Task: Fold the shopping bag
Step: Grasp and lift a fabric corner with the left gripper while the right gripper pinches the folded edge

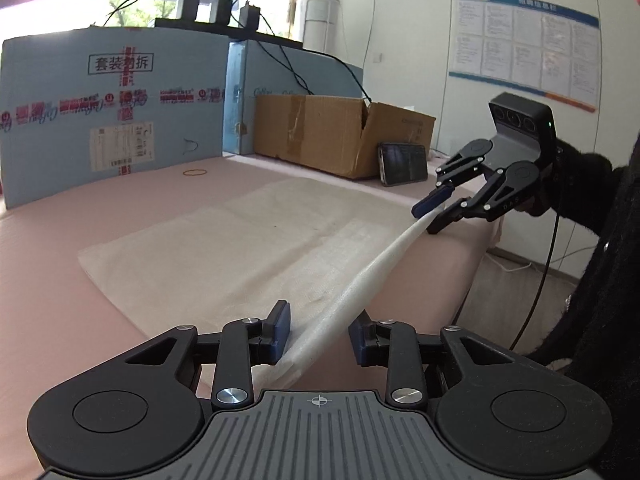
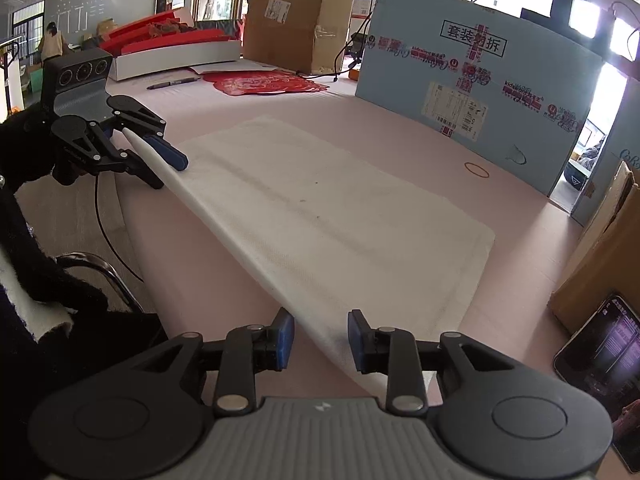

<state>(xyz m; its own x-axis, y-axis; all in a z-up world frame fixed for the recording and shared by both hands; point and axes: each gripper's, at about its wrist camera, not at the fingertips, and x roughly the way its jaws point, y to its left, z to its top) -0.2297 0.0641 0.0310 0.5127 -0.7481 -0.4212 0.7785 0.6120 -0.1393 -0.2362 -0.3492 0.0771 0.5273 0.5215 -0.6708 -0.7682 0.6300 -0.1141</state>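
Note:
A whitish woven shopping bag [image 1: 240, 240] lies flat on the pink table [image 1: 52, 312]. Its near long edge is lifted off the table and runs as a taut strip [image 1: 372, 268] between both grippers. My left gripper [image 1: 320, 334] has one end of that strip between its blue pads, which close on the bunched fabric. My right gripper [image 1: 434, 212] pinches the other end beyond the table's right corner. In the right wrist view the bag [image 2: 320, 200] spreads ahead, the right gripper [image 2: 320, 338] grips the raised edge, and the left gripper [image 2: 170, 174] holds the far end.
A blue cardboard panel [image 1: 120, 112] walls off the back. A brown carton [image 1: 320, 132] and a propped phone [image 1: 402, 162] stand at the far right. A rubber band [image 1: 195, 172] lies behind the bag. Red paper cuttings [image 2: 264, 82] and a pen [image 2: 172, 83] lie further off.

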